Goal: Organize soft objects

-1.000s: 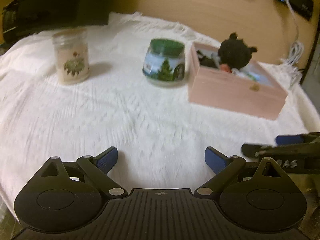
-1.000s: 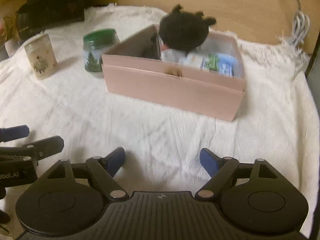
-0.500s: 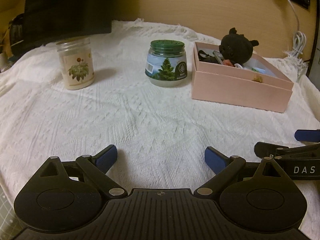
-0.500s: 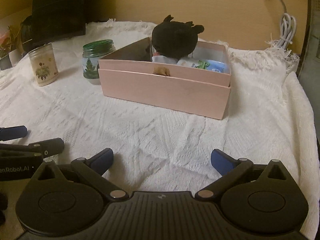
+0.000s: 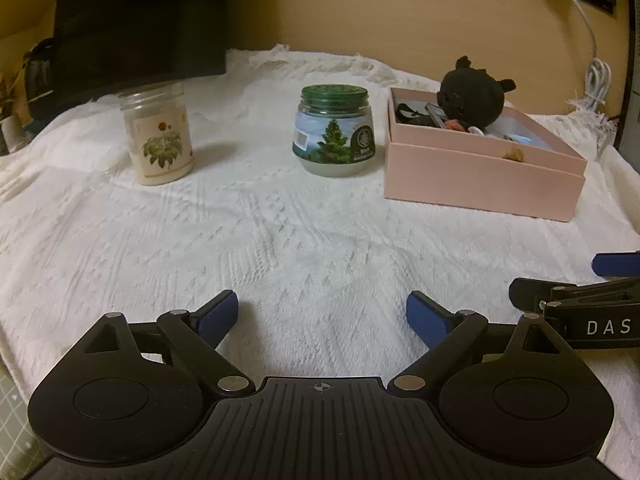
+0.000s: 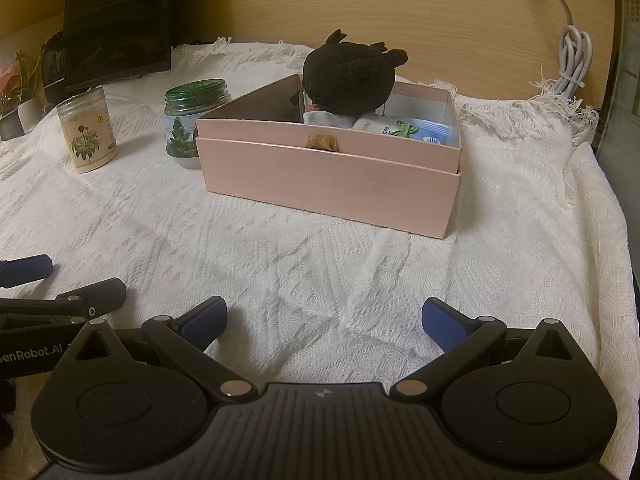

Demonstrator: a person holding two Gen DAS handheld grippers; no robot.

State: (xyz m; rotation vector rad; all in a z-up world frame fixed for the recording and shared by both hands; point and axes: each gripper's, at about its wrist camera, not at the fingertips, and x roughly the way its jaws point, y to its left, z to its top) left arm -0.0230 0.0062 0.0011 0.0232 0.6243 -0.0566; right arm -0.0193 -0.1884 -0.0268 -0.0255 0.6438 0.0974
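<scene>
A pink open box (image 6: 328,176) stands on the white knitted cloth (image 6: 320,264). A black plush toy (image 6: 348,76) sits in it on top of white and blue soft packets (image 6: 404,128). The box (image 5: 480,172) and plush (image 5: 472,96) also show at the right in the left wrist view. My left gripper (image 5: 322,314) is open and empty, low over the cloth well in front of the box. My right gripper (image 6: 324,318) is open and empty, also low over the cloth in front of the box. The two grippers are side by side.
A cream floral jar (image 5: 158,134) and a green-lidded jar with a tree label (image 5: 334,130) stand left of the box. A dark monitor (image 5: 140,24) is at the back left. A white cable (image 6: 568,64) hangs at the back right by the wooden wall.
Both grippers have pulled back and lowered, so the box and jars now sit farther off and level. The right gripper's jaws have opened a little wider.
</scene>
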